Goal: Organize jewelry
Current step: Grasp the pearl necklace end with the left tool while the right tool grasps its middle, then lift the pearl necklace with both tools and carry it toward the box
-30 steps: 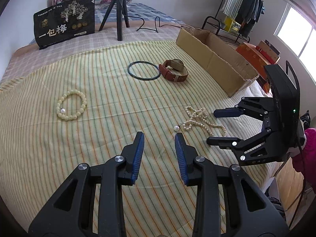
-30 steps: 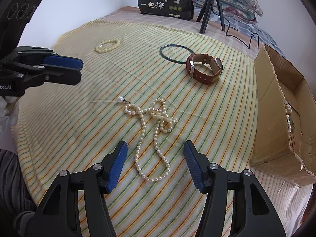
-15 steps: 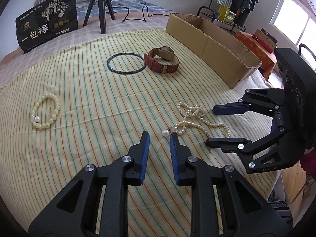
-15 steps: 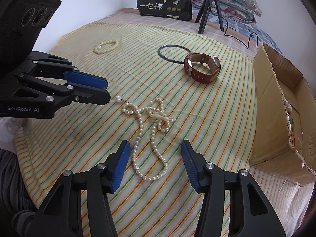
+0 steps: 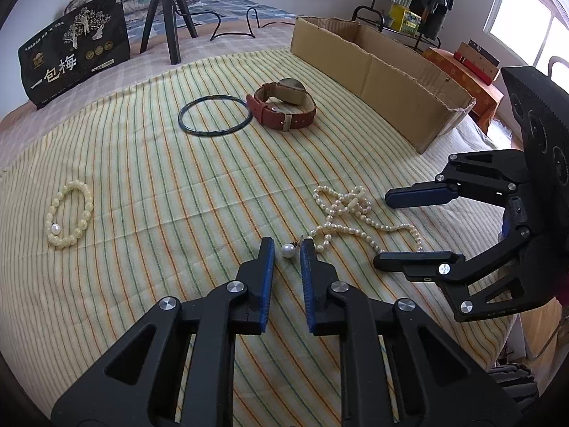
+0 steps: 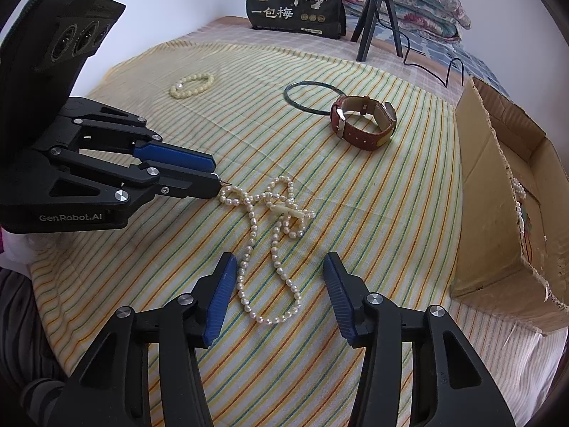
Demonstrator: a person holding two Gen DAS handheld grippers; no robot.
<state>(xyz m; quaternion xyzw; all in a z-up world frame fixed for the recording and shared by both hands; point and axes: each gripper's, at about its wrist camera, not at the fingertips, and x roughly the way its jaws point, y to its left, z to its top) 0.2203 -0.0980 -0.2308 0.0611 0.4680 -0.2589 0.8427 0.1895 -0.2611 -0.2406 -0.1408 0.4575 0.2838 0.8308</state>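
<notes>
left gripper [image 5: 287,247]: narrowly parted around necklace [image 5: 350,210] end pearl; right gripper [image 6: 281,270]: spread wide, straddling necklace loop.

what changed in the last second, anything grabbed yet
The left gripper moved forward to the necklace, and its fingers narrowed around the big end pearl, but a gap still shows on both sides, so nothing is gripped. The right gripper stayed open over the necklace's loop. The necklace, watch, bangle, bracelet and box lie as before.
</notes>
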